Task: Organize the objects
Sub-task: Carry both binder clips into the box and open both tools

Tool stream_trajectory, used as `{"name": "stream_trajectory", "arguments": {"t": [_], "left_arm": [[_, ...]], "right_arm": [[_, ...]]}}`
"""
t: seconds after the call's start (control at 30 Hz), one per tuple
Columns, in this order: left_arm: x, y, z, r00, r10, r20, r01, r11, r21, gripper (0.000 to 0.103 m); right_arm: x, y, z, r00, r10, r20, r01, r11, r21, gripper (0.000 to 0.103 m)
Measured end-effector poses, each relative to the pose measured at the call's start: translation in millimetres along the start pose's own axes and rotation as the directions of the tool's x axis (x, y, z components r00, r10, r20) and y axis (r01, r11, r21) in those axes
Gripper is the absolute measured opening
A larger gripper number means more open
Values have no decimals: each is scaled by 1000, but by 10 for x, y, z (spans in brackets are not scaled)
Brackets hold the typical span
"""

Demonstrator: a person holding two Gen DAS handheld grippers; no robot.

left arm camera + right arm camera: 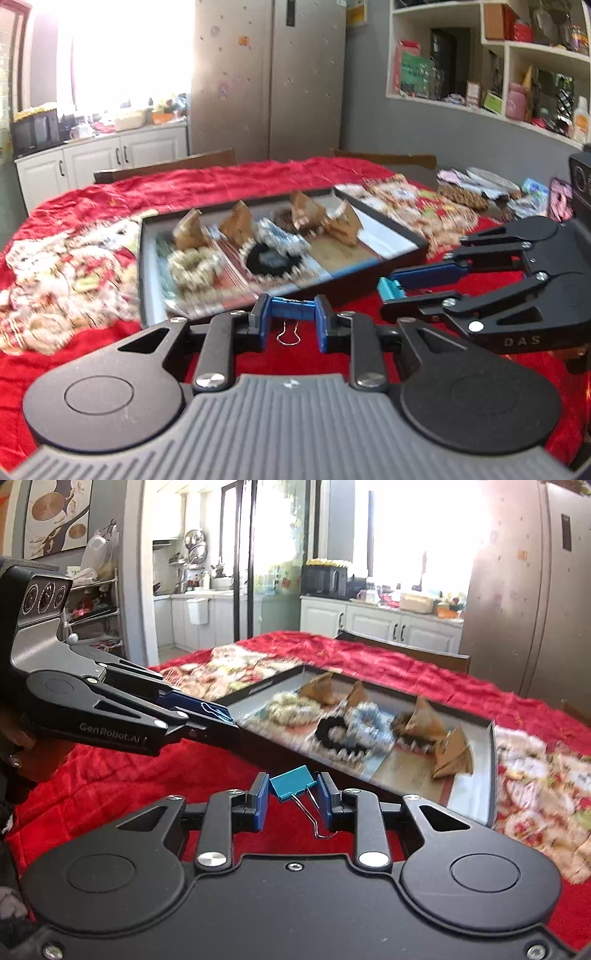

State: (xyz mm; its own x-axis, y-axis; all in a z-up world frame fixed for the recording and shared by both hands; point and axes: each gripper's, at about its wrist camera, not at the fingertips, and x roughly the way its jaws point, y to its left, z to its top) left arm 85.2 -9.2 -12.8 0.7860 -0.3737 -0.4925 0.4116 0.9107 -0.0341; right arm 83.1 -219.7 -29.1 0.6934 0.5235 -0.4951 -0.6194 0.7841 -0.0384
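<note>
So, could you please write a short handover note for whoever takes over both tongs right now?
Left tongs: shut on a blue binder clip, above the red cloth.
Right tongs: shut on a teal binder clip, gripped askew.
The tray lies just ahead, already holding scrunchies and brown wrapped pieces.
Done: both clips picked up.
Left: probably placing both clips in the tray.

The tray's contents at twelve o'clock are motion-blurred in both views. The shelf at two o'clock runs past the picture's edge.
</note>
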Motion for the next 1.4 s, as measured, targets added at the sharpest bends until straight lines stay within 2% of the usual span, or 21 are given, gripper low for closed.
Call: {"name": "stream_trajectory", "arguments": {"t": [0.33, 0.77, 1.13, 1.4], "left_arm": [[318, 242, 329, 998, 61, 10, -61, 998, -30, 28], [840, 317, 398, 995, 91, -30, -92, 994, -55, 28], [1046, 326, 284, 992, 108, -58, -110, 993, -33, 28], [1150, 360, 230, 991, 110, -81, -113, 993, -28, 28]], "right_arm": [[152, -174, 353, 993, -112, 45, 113, 994, -7, 27], [602, -594, 390, 976, -215, 21, 211, 971, 108, 27], [875, -867, 192, 974, -222, -39, 225, 956, 187, 27], [977, -853, 156, 975, -214, -67, 223, 957, 185, 27]]}}
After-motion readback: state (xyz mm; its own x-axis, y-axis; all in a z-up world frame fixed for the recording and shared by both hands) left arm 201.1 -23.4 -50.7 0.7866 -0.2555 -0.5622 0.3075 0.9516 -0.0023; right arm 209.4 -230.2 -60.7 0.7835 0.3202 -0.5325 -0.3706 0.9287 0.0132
